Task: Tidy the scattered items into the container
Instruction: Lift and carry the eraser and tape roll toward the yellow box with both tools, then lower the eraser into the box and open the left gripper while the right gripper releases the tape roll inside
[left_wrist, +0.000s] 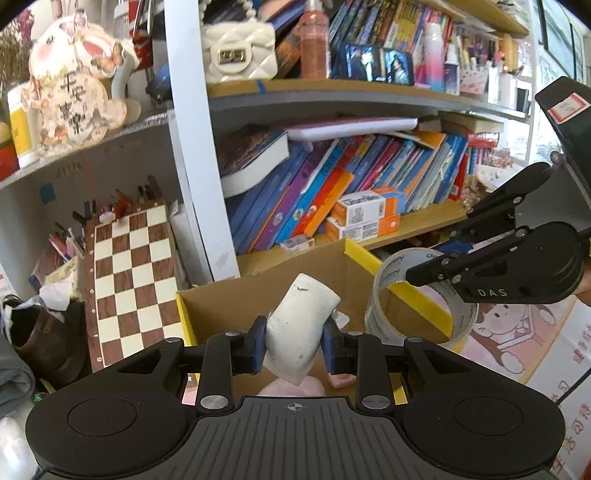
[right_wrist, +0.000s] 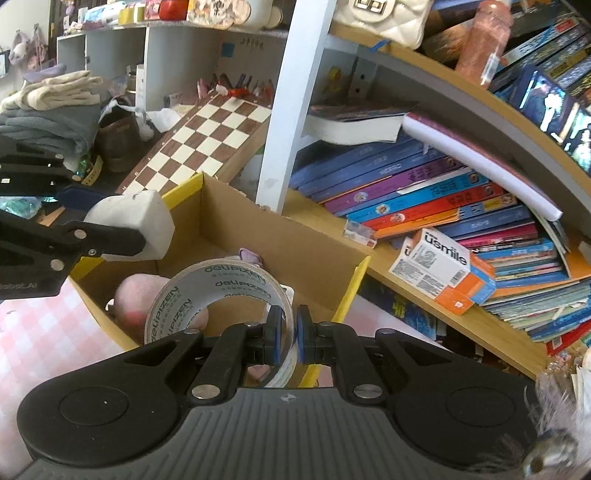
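Over the open cardboard box (left_wrist: 229, 306), the left gripper (left_wrist: 294, 343) pinched a white block (left_wrist: 301, 325) between its blue pads. The right gripper (right_wrist: 287, 334) squeezed the wall of a clear tape roll (right_wrist: 207, 295), one finger inside the ring and one outside. The roll hung above the box's yellow-taped right edge (left_wrist: 417, 291). A pink soft thing (right_wrist: 133, 295) lay inside the box. A checkered board (left_wrist: 136, 280) leaned just beside the box's left side, under the bookshelf (left_wrist: 332, 92).
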